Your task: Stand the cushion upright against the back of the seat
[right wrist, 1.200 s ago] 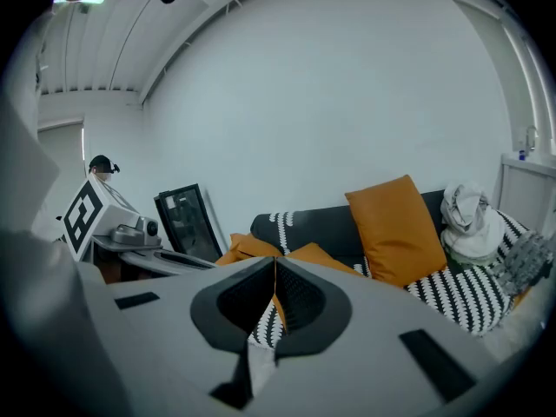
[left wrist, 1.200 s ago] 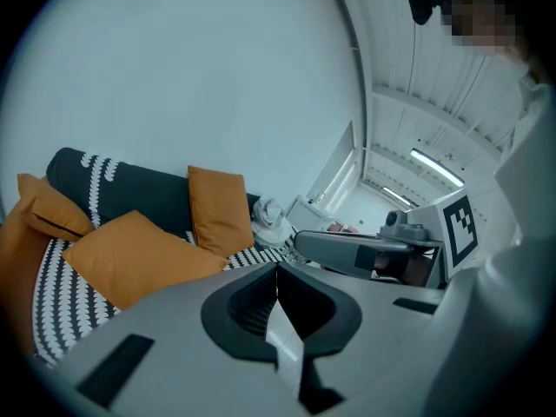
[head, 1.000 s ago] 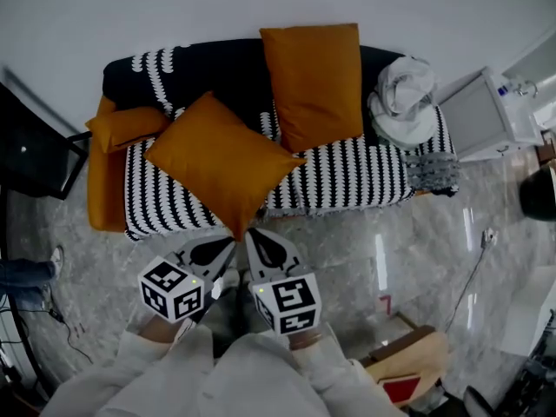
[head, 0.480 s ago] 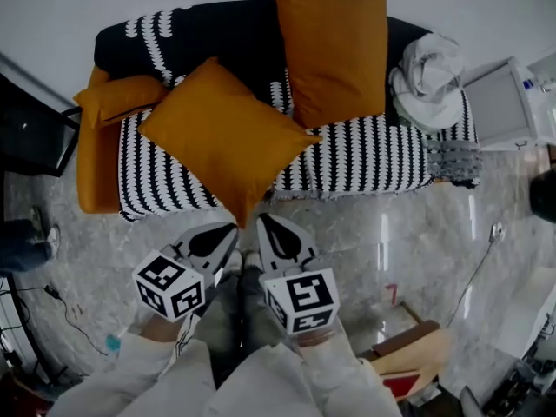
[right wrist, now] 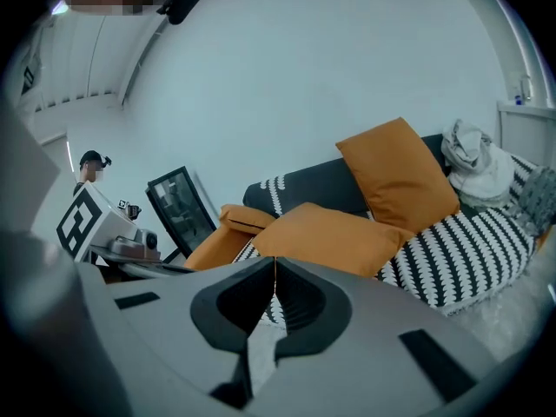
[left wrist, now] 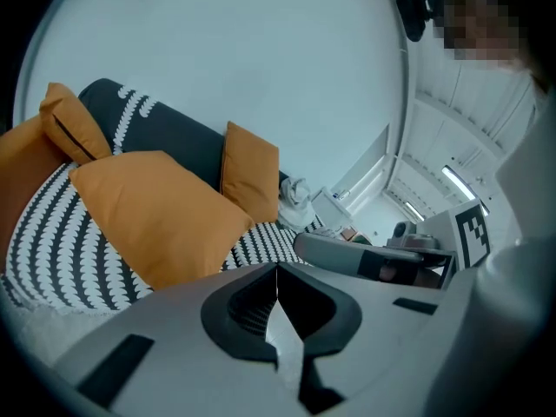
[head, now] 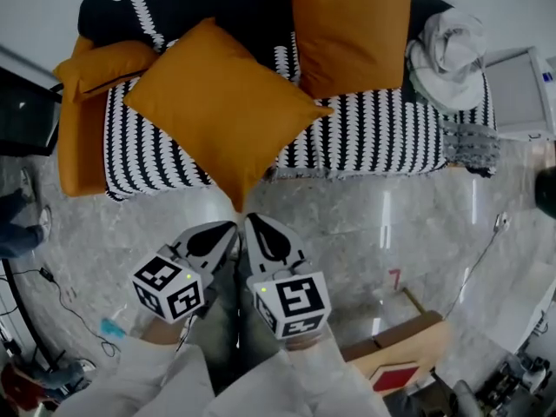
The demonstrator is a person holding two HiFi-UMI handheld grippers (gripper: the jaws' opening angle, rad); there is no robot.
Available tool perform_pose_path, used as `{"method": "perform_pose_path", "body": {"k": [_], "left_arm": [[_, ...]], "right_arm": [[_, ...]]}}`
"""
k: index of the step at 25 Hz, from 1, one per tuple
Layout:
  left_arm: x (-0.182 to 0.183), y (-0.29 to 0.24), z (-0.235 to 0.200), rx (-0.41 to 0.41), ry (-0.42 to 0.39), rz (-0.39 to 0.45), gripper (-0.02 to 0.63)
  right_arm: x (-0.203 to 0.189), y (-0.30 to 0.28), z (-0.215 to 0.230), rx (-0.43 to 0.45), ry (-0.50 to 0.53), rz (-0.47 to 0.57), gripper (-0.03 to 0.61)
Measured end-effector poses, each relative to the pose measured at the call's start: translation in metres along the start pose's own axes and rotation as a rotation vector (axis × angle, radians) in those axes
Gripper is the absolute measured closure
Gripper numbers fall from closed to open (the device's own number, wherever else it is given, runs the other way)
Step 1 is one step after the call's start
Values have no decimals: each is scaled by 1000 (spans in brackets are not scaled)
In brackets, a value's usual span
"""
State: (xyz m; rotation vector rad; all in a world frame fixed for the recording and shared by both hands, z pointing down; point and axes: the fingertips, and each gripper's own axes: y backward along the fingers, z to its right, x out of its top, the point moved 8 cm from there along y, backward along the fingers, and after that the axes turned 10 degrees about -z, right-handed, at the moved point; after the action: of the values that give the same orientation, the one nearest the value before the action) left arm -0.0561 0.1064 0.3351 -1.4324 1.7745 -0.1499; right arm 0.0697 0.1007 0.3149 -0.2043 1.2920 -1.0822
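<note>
No words or brands can be read; the left marker cube (head: 169,285) and right marker cube (head: 291,302) bear only black-and-white square patterns; a red mark (head: 395,278) resembling a 7 lies on the floor (head: 365,224).

In the head view, the upright cushion (head: 347,33) runs off the top edge, so its upper corners are out of frame. The back of the sofa (head: 217,7) is cropped there too. The flat cushion (head: 221,107) covers much of the striped seat beneath it. A white cabinet (head: 521,85) is cut off at the right edge, and 1 dark object (head: 547,189) below it is too cropped to identify. A person's leg (head: 17,233) shows only partly at the left edge. In each gripper view, the body of the left tongs (left wrist: 276,269) or the right tongs (right wrist: 274,261) fills the lower frame and hides the sofa's front.
</note>
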Motion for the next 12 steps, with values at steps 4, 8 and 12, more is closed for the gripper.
{"method": "perform_pose_path", "body": {"k": [4,8,12], "left_arm": [[-20,-17,-14,9,42,-13,606],[-38,-33,-26,25,71,-15,606],[-54,-42,-35,46,98,-28,606]], "right_arm": [[-21,-14,9,7,-16,-26,565],[-43,-27,17,20,-32,-49,565],[-64,-34,20,28,-64,-72,565]]}}
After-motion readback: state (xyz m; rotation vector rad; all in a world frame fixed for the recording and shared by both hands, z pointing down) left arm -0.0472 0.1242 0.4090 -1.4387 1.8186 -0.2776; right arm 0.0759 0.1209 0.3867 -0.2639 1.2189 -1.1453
